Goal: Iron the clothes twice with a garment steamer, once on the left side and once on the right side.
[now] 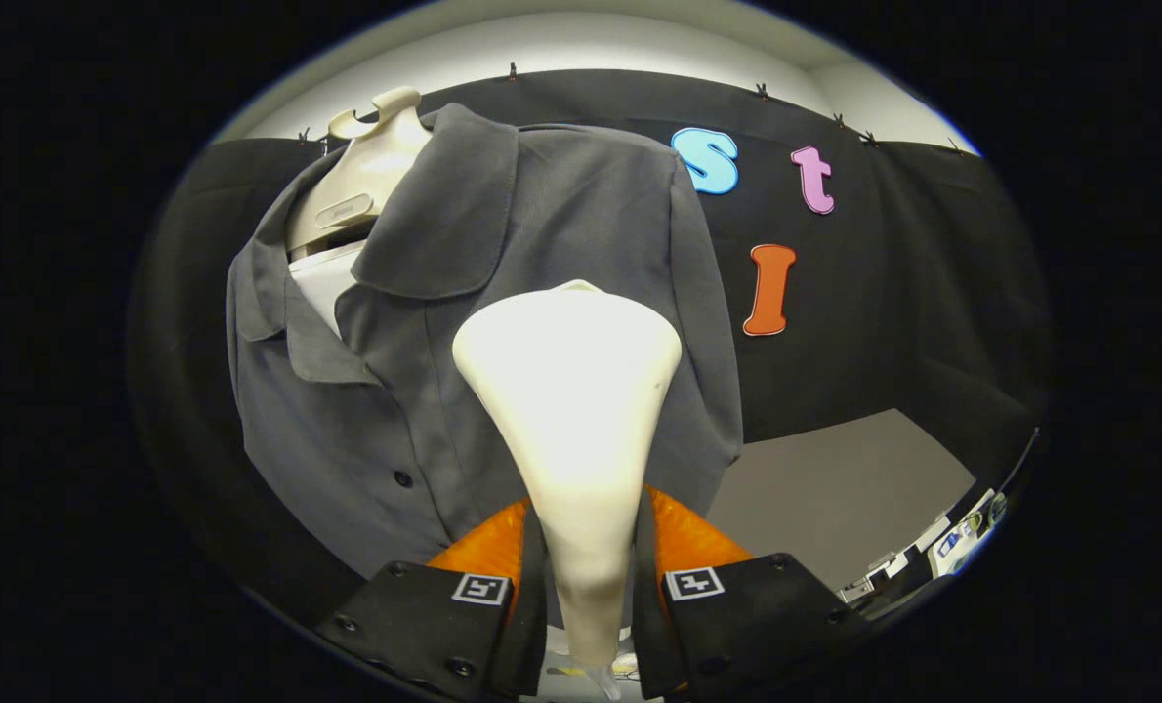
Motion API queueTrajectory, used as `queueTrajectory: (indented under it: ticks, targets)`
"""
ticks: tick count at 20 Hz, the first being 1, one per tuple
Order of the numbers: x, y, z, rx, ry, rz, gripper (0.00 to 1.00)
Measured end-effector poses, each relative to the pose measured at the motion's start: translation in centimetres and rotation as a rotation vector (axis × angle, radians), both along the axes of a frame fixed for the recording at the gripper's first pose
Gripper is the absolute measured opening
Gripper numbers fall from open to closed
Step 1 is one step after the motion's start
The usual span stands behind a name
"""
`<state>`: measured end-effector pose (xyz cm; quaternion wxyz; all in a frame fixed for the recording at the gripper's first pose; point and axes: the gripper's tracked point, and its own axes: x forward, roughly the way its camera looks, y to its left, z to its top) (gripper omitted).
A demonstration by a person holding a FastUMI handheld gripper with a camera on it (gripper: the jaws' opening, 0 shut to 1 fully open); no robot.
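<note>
In the gripper view I have the garment steamer [571, 410] clamped in my gripper [589, 596]: its 2 fingers [444, 610] sit close on either side of the steamer's narrow cream handle, each pressing on it, so the grip is narrow and holding. The handle rises straight up from between the fingers and flares into a broad, rounded triangular head, brightly lit, whose back faces me. The head is up against the front of the grey shirt [542, 225], on the panel to the right of the button row as I look at it, below the collar; I cannot tell whether it actually touches the fabric.

The shirt hangs on a cream mannequin torso [366, 176], whose neck stub and hanging hook show above the open collar. A white inner layer [332, 278] shows in the V of the neckline. 2 dark buttons [402, 478] run down the placket, to the left of the steamer head.

Behind the shirt is the booth's black cloth wall [884, 322], pinned along its top edge by small clips. Beyond the fingers to the right lies a grey floor [835, 488], with some small cluttered items [952, 547] at its far edge, too small to identify.
</note>
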<state>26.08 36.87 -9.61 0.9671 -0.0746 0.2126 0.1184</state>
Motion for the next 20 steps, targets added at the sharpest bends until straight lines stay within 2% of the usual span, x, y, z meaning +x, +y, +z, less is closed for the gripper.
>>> queueTrajectory:
  ticks: [20]
  targets:
    - [-1.8,-3.1,-11.6,-0.044,0.191,-0.03,0.45]
